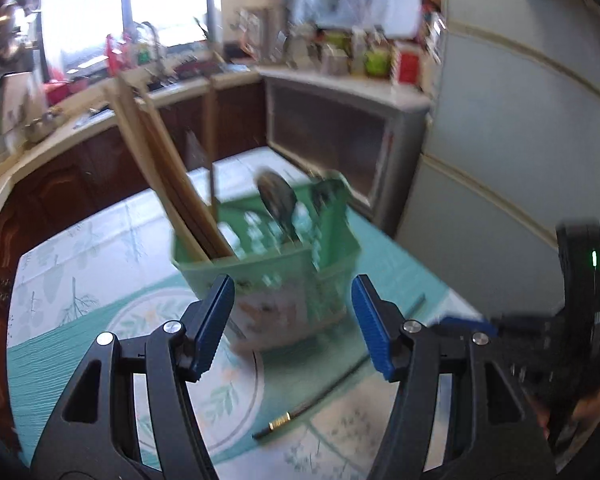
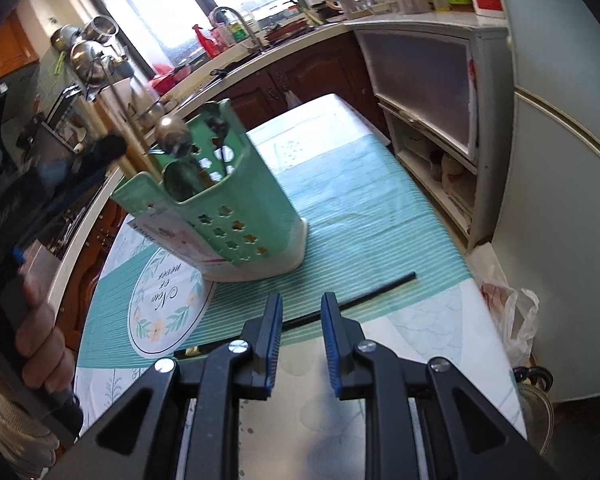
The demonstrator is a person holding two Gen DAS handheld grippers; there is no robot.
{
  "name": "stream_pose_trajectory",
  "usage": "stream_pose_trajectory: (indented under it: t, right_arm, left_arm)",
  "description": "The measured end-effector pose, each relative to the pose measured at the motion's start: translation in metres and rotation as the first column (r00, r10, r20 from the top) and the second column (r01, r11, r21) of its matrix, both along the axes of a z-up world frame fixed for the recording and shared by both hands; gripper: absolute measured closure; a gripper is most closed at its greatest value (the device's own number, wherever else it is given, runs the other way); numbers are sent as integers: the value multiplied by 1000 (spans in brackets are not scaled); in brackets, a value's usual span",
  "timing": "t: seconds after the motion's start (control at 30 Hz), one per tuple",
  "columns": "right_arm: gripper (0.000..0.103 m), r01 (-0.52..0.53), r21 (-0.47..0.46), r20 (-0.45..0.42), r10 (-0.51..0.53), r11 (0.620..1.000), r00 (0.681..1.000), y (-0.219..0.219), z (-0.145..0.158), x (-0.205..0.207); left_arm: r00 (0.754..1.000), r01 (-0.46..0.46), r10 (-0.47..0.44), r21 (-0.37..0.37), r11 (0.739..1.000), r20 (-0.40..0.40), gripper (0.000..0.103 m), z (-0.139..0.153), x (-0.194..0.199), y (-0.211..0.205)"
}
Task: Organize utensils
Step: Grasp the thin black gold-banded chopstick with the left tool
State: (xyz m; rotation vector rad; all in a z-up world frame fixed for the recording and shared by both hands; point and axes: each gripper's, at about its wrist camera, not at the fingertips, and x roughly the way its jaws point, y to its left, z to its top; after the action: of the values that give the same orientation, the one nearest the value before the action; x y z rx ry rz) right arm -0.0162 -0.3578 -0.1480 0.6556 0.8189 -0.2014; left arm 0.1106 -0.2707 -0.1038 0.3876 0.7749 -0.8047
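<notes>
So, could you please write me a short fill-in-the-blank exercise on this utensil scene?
1. The utensil holder on the table is ____ in colour.
2. One black chopstick lies on the ____, outside the holder.
3. The right hand-held gripper has its jaws ____, gripping nothing.
4. The spoons stand ____ the holder.

Missing words: green; tablecloth; open; inside

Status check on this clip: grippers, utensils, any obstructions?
Left gripper open, empty. Right gripper open over black chopstick on table. Green utensil holder loaded. Nothing blocking.
</notes>
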Motion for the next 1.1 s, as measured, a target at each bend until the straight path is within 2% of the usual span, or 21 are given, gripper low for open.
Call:
stream_pose_trajectory:
  t: [0.1, 0.2, 0.27, 0.33, 0.47, 0.67, 0.93, 1.1]
  right_arm:
    - [83, 39, 29, -39, -38, 999, 999, -8, -5, -8]
    - [83, 65, 54, -88, -60, 996, 994, -12, -10, -13]
    - [83, 82, 68, -137, -72, 994, 988, -14, -13, -14]
    - [83, 104, 89, -180, -86, 991, 980, -16, -16, -15]
    - [83, 123, 130, -214, -93, 984, 972, -16, -23, -17]
    - [83, 119, 138, -217, -88, 983, 972, -14, -26, -17]
    - [83, 118, 155, -215, -83, 981, 973, -13, -30, -16]
    - [83, 116, 164, -216, -79, 980, 973, -12, -31, -15]
  left_arm:
    - [992, 125, -119, 113, 986, -50, 45, -19, -17, -7]
    - [973, 222, -203, 211, 952, -108, 46, -37, -29, -15]
    - [959, 265, -227, 250, 931, -169, 52, -49, -31, -19]
    - [944, 304, -247, 289, 908, -220, 64, -61, -32, -24]
    - [905, 390, -285, 350, 852, -315, 66, -84, -36, -31]
    - [870, 461, -315, 394, 795, -380, 67, -101, -44, -34]
    - [833, 523, -353, 399, 753, -426, 72, -101, -46, -42]
    - [794, 592, -410, 416, 691, -448, 72, -98, -55, -49]
